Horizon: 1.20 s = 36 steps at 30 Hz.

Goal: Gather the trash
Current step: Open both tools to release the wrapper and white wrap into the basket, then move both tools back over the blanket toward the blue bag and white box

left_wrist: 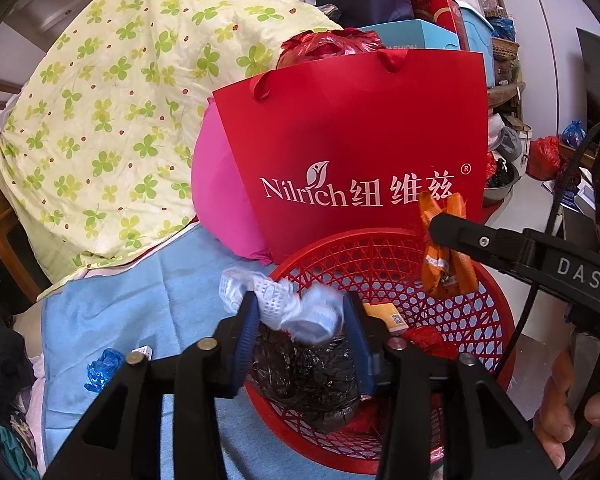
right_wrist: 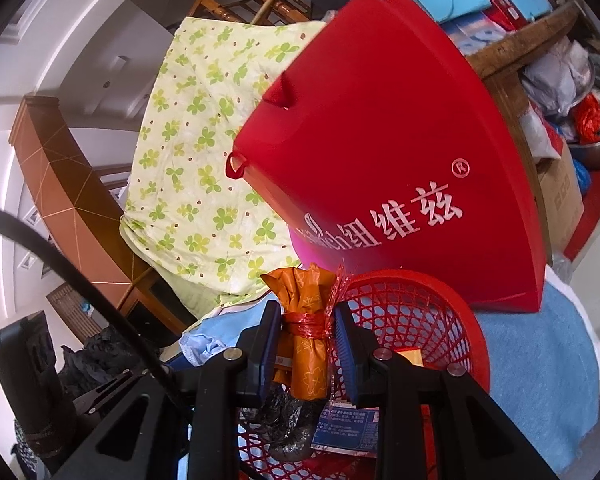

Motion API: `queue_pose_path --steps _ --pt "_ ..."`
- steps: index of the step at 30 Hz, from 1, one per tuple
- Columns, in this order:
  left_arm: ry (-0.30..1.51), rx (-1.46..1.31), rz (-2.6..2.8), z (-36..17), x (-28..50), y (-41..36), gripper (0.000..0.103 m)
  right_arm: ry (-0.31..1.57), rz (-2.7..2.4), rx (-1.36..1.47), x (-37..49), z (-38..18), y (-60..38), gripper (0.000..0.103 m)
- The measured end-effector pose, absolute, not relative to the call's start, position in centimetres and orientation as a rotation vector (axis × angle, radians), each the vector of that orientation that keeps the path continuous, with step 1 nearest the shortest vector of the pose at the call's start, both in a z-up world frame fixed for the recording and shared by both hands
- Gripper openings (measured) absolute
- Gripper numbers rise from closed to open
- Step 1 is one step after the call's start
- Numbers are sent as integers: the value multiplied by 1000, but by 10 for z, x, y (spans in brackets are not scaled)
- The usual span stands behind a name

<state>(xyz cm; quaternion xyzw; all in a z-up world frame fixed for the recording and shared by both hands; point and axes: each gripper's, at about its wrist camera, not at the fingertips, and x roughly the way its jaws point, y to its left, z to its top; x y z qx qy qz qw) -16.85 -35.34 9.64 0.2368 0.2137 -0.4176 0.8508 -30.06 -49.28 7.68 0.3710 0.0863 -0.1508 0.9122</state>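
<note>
Two claws work over one red plastic basket (left_wrist: 400,264), which sits on a light blue towel (left_wrist: 140,312) in front of a red paper gift bag (left_wrist: 352,140).

The left claw (left_wrist: 300,320) is clenched on a crumpled white-and-pale-blue wad (left_wrist: 296,308), held just above the basket's near rim. The right claw (right_wrist: 306,344) grips one orange wrapper bundle (right_wrist: 306,320) tied round its middle with red ribbon, hanging over the basket.

Inside the basket lie one crumpled black plastic bag (left_wrist: 304,376), one small yellow carton (left_wrist: 384,316) and some red scraps. One blue crumpled piece (left_wrist: 100,368) lies on the towel outside the basket, with a small white box (left_wrist: 142,350) near it.

The left wrist view alone shows the right claw from the side, its black finger across the orange bundle (left_wrist: 446,256), and the person's hand (left_wrist: 568,412) at the lower right. It also shows a pink cushion (left_wrist: 220,196) beside the gift bag and a clover-print quilt (left_wrist: 100,120) behind.

The right wrist view alone shows a blue printed packet (right_wrist: 344,426) on the basket floor (right_wrist: 432,320) and a pale blue rumpled piece (right_wrist: 204,346) just left of the claw; what that piece is cannot be told.
</note>
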Motion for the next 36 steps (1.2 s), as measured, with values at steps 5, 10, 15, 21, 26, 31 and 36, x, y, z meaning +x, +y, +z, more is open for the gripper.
queue_pose_path --steps 5,10,15,21,26,31,36 --pt "442 495 -902 97 -171 -351 63 172 -312 787 -301 75 -497 64" --pt "433 477 -909 97 -168 -339 70 127 -328 773 -309 77 -497 64" --pt "455 450 -888 93 -156 -319 70 133 -340 773 -307 76 -498 64" --pt "505 413 -829 85 -135 -290 70 146 -330 763 -300 76 -494 64" --pt "528 395 -774 76 -123 -260 70 156 -304 741 -287 79 -484 64" --pt "575 395 -706 59 -105 -230 71 124 -227 685 -274 89 -461 64" --pt "651 378 -606 35 -82 -188 71 105 -127 564 -254 101 -421 64"
